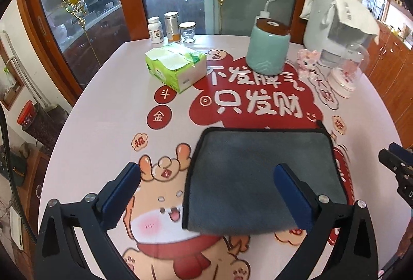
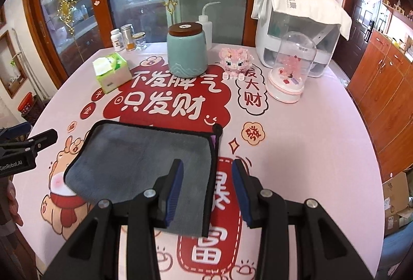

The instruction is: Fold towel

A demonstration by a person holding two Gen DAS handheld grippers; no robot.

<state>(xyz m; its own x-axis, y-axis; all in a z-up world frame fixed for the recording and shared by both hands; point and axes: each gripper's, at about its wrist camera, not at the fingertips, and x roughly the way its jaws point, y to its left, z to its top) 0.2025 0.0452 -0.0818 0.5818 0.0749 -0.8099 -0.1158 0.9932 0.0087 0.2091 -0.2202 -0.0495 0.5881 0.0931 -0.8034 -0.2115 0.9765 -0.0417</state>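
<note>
A grey towel point(image 1: 242, 171) with black edging lies folded flat on the printed tablecloth; it also shows in the right wrist view point(image 2: 134, 161). My left gripper point(image 1: 206, 174) is open wide and empty, its jaws straddling the towel's left edge just above it. My right gripper point(image 2: 207, 171) is open and empty, its jaws straddling the towel's right edge. The right gripper's tip shows at the right of the left wrist view point(image 1: 395, 161). The left gripper shows at the left of the right wrist view point(image 2: 28, 145).
Behind the towel stand a green tissue pack point(image 1: 175, 65), a teal jar with a brown lid point(image 1: 268, 47), a pink block figure point(image 2: 233, 63), a glass dome ornament point(image 2: 290, 68), a white appliance under a cloth point(image 2: 296, 24) and small bottles point(image 1: 170, 26). The round table's edge point(image 2: 371, 150) curves right.
</note>
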